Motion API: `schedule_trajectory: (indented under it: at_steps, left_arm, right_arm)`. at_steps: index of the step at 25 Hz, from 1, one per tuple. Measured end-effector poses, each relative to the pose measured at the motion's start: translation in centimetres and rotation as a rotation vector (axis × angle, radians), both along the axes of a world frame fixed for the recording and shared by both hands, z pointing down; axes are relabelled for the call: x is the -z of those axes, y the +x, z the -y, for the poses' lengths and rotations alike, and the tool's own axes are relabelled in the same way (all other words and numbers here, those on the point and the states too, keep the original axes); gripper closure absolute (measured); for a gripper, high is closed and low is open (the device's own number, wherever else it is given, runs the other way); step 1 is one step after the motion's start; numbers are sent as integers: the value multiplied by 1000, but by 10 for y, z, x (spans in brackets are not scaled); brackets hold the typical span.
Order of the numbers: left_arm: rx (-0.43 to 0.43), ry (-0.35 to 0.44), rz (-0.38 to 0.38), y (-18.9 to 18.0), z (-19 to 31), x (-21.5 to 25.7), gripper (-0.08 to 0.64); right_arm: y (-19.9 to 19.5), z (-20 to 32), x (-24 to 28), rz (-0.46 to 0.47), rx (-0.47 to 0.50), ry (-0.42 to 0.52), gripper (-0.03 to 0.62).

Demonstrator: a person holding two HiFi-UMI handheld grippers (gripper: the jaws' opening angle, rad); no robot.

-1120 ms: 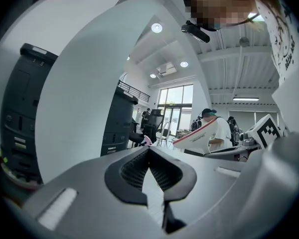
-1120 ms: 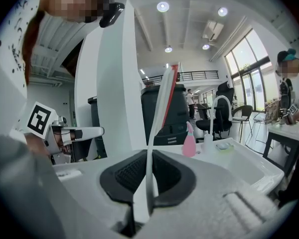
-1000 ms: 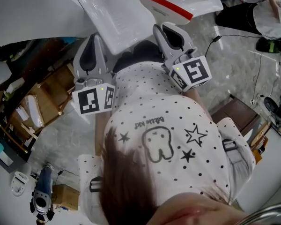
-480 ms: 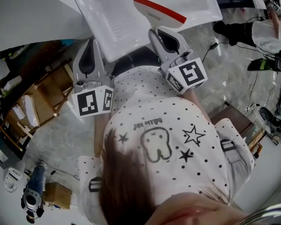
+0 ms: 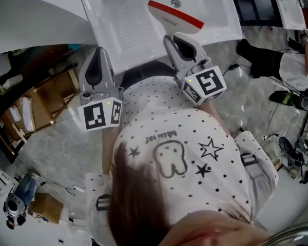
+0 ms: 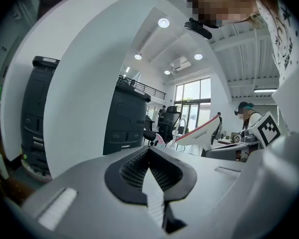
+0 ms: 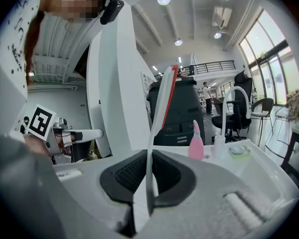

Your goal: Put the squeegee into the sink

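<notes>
Head view: sink [image 5: 123, 14] sits at the top, white, with its drain [image 5: 175, 3] near the far side. Your right gripper [image 5: 180, 39] reaches over the near rim, marker cube [image 5: 205, 85] close to your chest. It holds the squeegee [image 5: 170, 15], white with a red strip along the blade. The blade lies over the basin, between the drain and the near rim. You cannot tell from here whether it touches the basin floor.

Right gripper view: the right gripper [image 7: 148, 156] has its jaws clamped on the squeegee [image 7: 162, 103], seen edge-on as a thin white sheet rising from between the pads, red at the top. A pink bottle [image 7: 195, 142] and a faucet [image 7: 228, 108] stand on the sink [image 7: 261, 171] beyond the jaws.

Left gripper [image 5: 96, 53]: in the head view it hangs beside the sink's left edge, outside the basin, its cube [image 5: 101, 114] by your left side.

Left gripper view: the left gripper [image 6: 149, 151] has its tips together, with nothing between the pads. Past them you see the squeegee [image 6: 204, 133] off to the right, well apart, and a dark cabinet [image 6: 127, 118] behind.
</notes>
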State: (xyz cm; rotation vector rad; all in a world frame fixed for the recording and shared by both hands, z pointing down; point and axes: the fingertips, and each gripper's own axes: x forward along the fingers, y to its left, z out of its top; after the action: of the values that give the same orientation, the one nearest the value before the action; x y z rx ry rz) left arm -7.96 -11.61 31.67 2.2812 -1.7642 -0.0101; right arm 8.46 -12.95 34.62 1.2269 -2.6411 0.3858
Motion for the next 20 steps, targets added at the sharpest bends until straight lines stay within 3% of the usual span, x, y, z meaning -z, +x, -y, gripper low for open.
schedule_trajectory:
  at_steps: [9,20]
  left_arm:
    - [76,37,5,17,2,0,565]
    - [69,58,61,19,2,7,565]
  right_arm:
    - [19,10,-7,-9,74,23,569]
    - [20,15,-10,-13,69,17,569]
